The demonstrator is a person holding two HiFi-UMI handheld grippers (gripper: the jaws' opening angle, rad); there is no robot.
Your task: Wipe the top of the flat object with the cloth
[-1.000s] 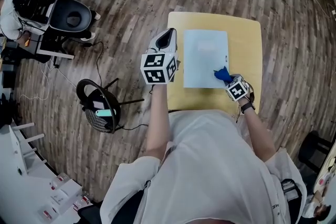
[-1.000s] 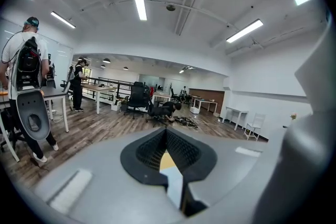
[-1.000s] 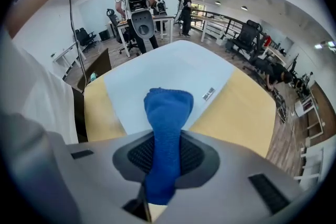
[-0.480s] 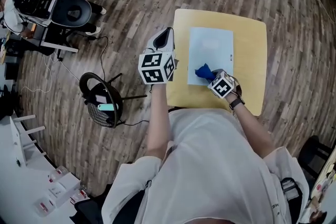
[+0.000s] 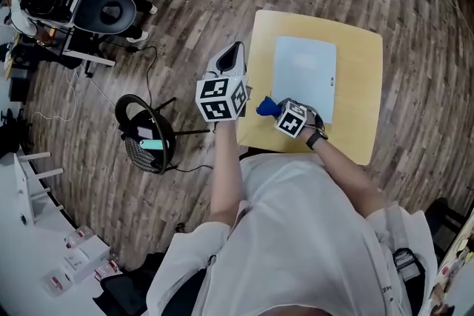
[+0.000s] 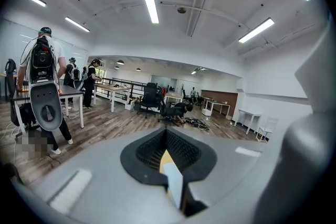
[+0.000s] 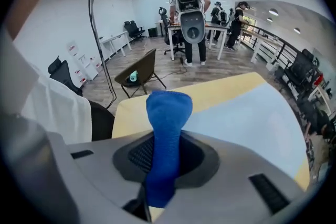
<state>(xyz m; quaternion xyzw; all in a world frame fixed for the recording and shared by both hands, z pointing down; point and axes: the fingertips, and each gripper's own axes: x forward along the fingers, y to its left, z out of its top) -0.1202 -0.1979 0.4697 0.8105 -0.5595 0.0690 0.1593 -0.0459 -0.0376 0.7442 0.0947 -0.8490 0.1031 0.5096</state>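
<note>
Blue cloth is pinched tight in the right gripper, at the near left corner of the pale flat sheet on the yellow table. The left gripper hangs beside the table, jaws together on nothing. Wiping looks under way, yet the sheet shows no sign of how much is done, so the far part probably still needs passes.

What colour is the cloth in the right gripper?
Solid blue. The cloth shows best in the right gripper view, clamped in the right gripper.
</note>
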